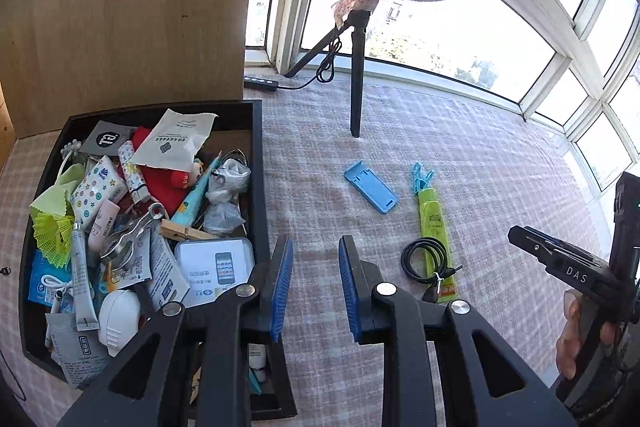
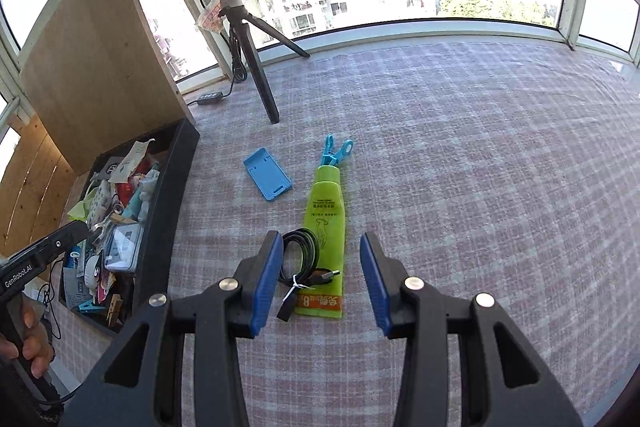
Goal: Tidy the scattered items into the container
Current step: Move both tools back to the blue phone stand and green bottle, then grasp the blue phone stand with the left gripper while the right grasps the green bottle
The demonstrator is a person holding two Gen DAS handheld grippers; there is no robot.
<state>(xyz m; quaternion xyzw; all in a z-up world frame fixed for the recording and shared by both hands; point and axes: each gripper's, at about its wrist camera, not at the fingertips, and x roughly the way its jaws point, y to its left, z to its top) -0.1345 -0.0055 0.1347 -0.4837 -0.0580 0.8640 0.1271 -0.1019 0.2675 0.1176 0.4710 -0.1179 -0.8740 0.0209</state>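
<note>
Checked cloth [image 2: 460, 155]; box [image 1: 262, 187], tube [image 2: 326, 227], cable [image 2: 300, 259]

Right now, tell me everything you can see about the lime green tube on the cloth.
The lime green tube looks like soft squeezable plastic, with dark printing along its body and an orange band at its flat crimped end. It lies flat on the checked cloth, outside the black container, cap end pointing toward the window. A turquoise clip lies at its cap end, and a coiled black cable overlaps its left edge. Nothing grips it.
</note>
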